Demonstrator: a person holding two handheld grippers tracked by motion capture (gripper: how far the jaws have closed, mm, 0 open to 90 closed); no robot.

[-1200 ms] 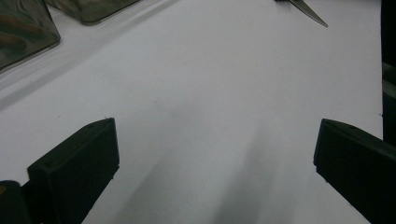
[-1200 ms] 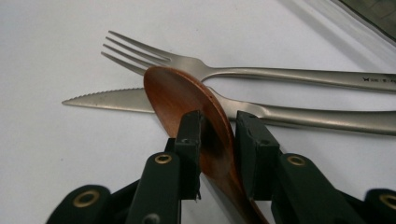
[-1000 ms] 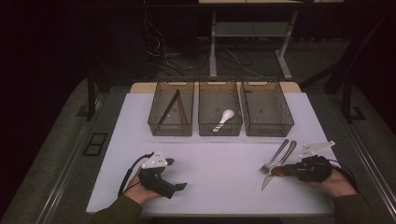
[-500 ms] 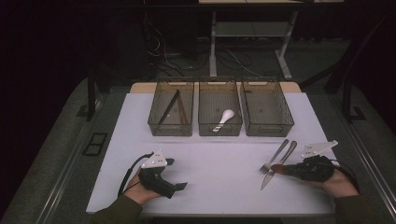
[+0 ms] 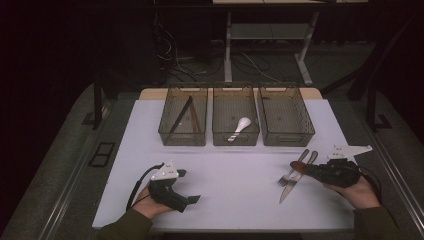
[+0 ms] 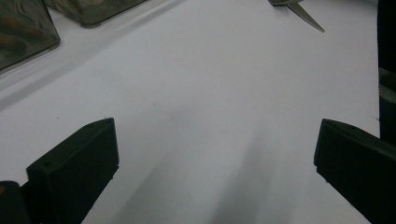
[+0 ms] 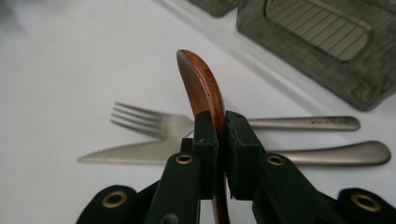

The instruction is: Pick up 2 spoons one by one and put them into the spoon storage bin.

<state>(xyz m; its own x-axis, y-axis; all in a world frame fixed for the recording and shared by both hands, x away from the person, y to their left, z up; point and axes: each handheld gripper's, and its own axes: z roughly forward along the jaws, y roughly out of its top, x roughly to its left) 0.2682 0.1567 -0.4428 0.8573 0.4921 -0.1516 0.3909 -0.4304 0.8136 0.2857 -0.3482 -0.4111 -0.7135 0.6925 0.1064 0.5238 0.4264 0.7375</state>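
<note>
bins (image 5: 236, 115): 3 | fork (image 5: 294, 172): 1 | knife (image 5: 290, 187): 1 | white spoon (image 5: 240, 128): 1 | wooden spoon (image 7: 201, 88): 1

Three bins (image 5: 233, 114) abreast at tabletop (image 5: 235, 185) rear; spoon (image 5: 240, 128) in middle bin, probably sticks (image 5: 181, 119) in left. Fork (image 5: 294, 168) and knife (image 5: 296, 179) side by side, front right.

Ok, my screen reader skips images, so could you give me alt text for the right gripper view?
The right hand-held gripper is shut on a curved reddish-brown wooden utensil, held edge-on just above a white table. Behind it a metal fork and a serrated knife lie side by side, and a smoky transparent bin stands farther back.
</note>
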